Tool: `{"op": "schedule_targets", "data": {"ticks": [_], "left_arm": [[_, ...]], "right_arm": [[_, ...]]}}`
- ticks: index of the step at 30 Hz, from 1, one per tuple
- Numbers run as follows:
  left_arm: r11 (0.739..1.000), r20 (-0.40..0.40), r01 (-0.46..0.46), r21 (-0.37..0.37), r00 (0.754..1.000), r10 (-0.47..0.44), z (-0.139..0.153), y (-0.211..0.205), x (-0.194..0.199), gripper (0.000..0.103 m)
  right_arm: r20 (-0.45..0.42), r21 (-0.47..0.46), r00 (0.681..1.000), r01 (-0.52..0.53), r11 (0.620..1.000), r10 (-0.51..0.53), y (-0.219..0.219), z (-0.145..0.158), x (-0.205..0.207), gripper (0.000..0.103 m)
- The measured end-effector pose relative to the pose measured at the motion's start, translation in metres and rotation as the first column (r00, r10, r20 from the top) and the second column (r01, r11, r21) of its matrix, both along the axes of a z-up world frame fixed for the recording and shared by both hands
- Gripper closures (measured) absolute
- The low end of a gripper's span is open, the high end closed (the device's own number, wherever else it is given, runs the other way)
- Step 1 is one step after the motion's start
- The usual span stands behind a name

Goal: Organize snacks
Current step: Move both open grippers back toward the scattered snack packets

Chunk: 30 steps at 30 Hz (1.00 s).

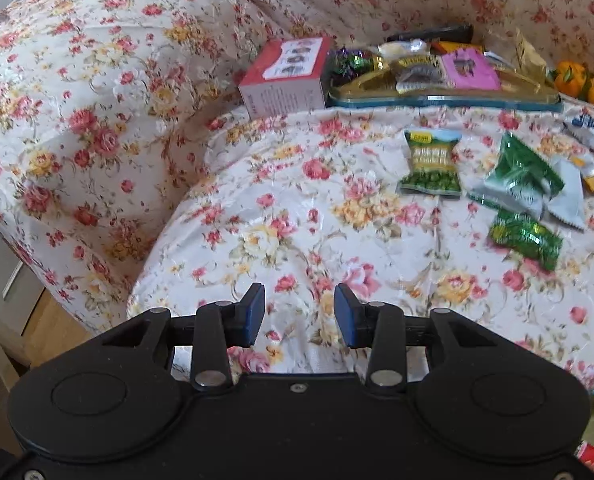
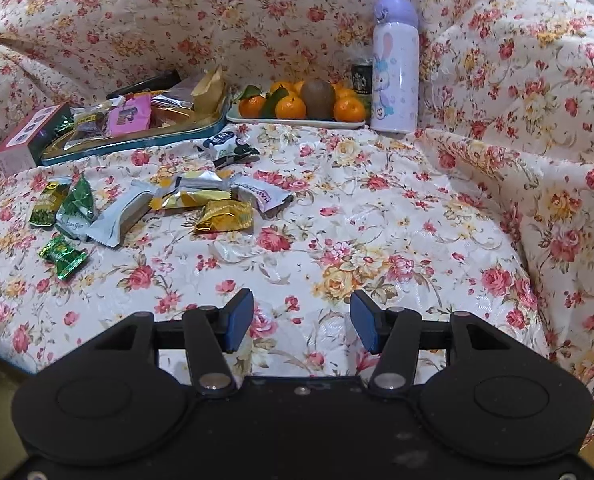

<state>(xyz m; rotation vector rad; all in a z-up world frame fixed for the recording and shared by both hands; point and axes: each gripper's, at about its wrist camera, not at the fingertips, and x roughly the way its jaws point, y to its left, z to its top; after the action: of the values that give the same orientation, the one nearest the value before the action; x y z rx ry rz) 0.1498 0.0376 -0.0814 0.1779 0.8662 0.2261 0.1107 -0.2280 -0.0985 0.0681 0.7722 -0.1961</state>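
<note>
We hold the left gripper (image 1: 299, 314) and the right gripper (image 2: 301, 320) over the flowered sofa cushion (image 2: 377, 220), each with its fingers spread and nothing between them. The loose snack packets (image 2: 201, 200) lie scattered on the cushion ahead, just in front of the gold tray (image 2: 137, 142), which carries more snacks.
</note>
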Motion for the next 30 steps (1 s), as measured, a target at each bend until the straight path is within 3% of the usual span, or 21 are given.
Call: {"op": "schedule_targets", "data": {"ticks": [10,14,19,24,30], "left_arm": [[0.998,0.023,0.054,0.034,0.998,-0.055,-0.010,-0.008,-0.007,0.054],[0.999,0.044,0.051,0.007,0.998,-0.051,-0.007,-0.004,-0.009,0.054],[0.998,0.100,0.030,-0.051,0.995,-0.025,0.002,0.004,-0.018,0.054],[0.998,0.161,0.014,-0.062,0.987,-0.004,0.011,0.007,-0.023,0.054],[0.999,0.174,0.016,-0.043,0.985,-0.008,0.010,0.004,-0.012,0.054]], "right_arm": [[0.012,0.083,1.000,-0.017,0.996,0.016,-0.008,-0.010,-0.001,0.047],[0.029,0.098,0.999,-0.035,0.995,0.032,-0.009,-0.010,-0.004,0.047],[0.068,0.089,0.997,-0.035,0.995,0.029,-0.010,-0.001,-0.007,0.047],[0.101,0.080,0.994,-0.042,0.996,0.034,-0.008,0.007,-0.008,0.047],[0.130,0.070,0.991,-0.034,0.997,0.025,-0.008,0.015,-0.002,0.047]]}}
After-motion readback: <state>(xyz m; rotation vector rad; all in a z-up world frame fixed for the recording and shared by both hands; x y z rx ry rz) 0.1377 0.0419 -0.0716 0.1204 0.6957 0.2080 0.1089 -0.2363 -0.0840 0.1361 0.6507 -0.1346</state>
